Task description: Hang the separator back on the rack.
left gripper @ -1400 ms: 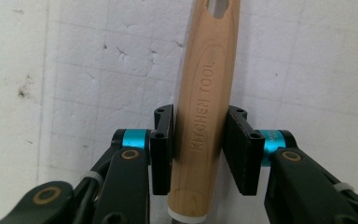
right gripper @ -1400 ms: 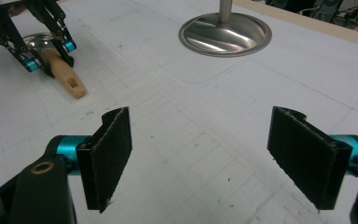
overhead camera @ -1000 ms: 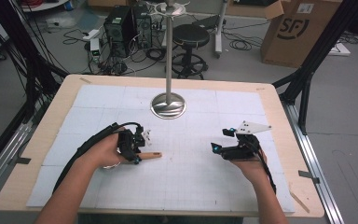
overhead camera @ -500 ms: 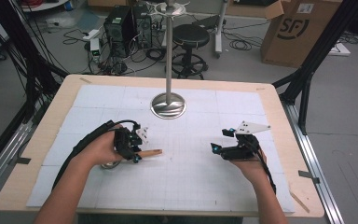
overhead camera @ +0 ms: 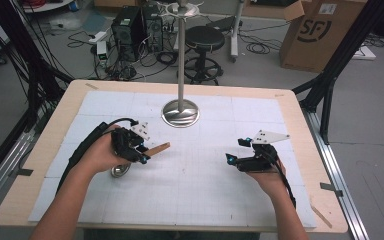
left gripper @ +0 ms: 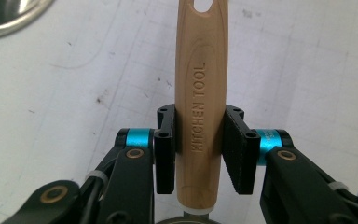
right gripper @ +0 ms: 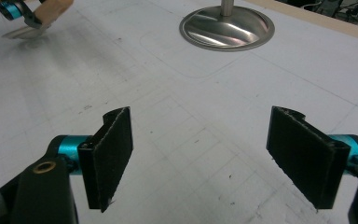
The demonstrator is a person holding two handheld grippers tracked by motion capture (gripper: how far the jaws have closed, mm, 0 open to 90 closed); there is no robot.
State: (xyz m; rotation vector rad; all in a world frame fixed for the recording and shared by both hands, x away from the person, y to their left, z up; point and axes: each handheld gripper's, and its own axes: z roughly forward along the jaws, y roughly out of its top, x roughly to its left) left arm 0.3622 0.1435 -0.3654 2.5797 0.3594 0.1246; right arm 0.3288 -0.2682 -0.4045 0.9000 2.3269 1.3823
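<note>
High view: left gripper (overhead camera: 147, 152) clamped on wooden handle (overhead camera: 157, 148) of kitchen tool, metal end (overhead camera: 120, 171) near table (overhead camera: 290, 107), left of centre; hanging on stand (overhead camera: 180, 112) likely still to do. Left gripper view: jaws tight on handle. Right gripper view: right gripper (right gripper: 200, 156) wide open, empty, plenty of free room toward stand base.

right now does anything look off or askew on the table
Nothing is spilled or damaged. The left gripper is shut on the wooden handle of a kitchen tool, held slanted above the mat. The right gripper is open, and the metal stand is upright.
</note>
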